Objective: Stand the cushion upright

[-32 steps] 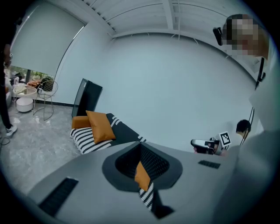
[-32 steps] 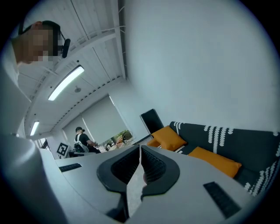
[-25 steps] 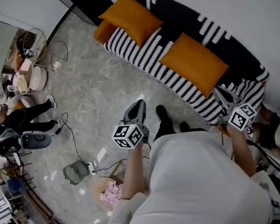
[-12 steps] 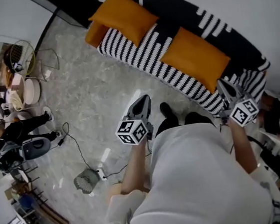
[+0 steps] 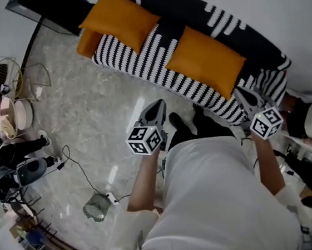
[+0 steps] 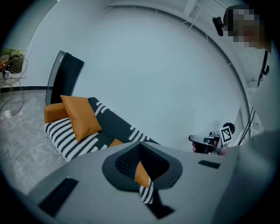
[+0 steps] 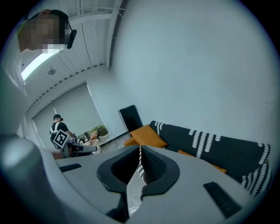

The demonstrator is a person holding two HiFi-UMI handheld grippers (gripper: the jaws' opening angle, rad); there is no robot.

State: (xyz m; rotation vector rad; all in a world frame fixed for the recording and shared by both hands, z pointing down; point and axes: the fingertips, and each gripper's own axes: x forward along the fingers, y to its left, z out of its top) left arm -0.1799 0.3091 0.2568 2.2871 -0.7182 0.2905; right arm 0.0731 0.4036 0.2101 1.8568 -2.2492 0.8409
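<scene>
both the left gripper (image 5: 155, 108) and the right gripper (image 5: 246, 97) have their jaws closed on nothing, short of the striped sofa (image 5: 137, 55). the nearer orange cushion (image 5: 204, 60) lies flat on its seat. risk: pinched at one corner, the soft cushion may fold and flop over.
</scene>
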